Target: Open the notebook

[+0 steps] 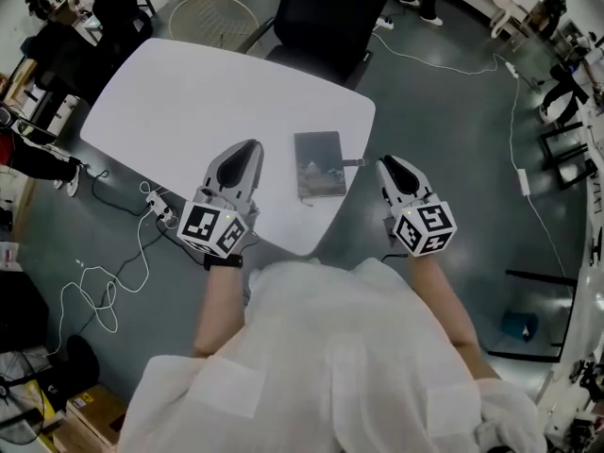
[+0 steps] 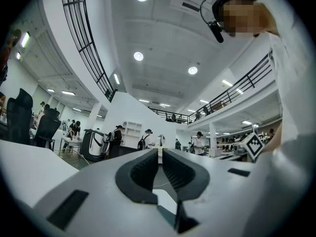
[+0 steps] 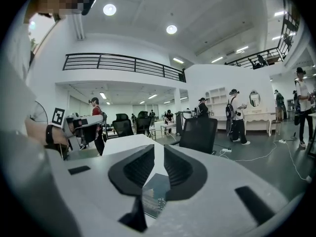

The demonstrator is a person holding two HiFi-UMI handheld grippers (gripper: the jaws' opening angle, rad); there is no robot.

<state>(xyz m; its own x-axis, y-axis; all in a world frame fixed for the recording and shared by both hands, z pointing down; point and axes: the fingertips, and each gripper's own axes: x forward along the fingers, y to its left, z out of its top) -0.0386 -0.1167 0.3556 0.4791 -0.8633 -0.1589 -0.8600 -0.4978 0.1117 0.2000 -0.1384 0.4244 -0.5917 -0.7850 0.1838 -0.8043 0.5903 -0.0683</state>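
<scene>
Near the front edge of the table (image 1: 189, 92) the notebook (image 1: 319, 165) lies flat and closed, cover up, between the two grippers and touched by neither. Its long axis runs straight away from the person, roughly parallel to the way both grippers point. The left gripper (image 1: 251, 149) sits over the table just off the notebook's left long edge. The right gripper (image 1: 387, 164) sits off its right long edge, out past the table's rim. Both tips are level with the notebook's middle and at about the same gap from it, so neither hand is clearly closer to the cover. What breaks the tie is a small tab (image 1: 354, 162) sticking out of the right edge toward the right gripper. It is probably a clasp or strap end, which would make that the opening side and put the spine on the left, though the spine itself can't be made out. Both grippers are empty, with jaws only narrowly parted. In the right gripper view a piece of the cover shows low in the slit between the pads, beyond them and not gripped. The coming move likely belongs to the right gripper, going sideways to the left onto that free edge while the left steadies the spine side.
</scene>
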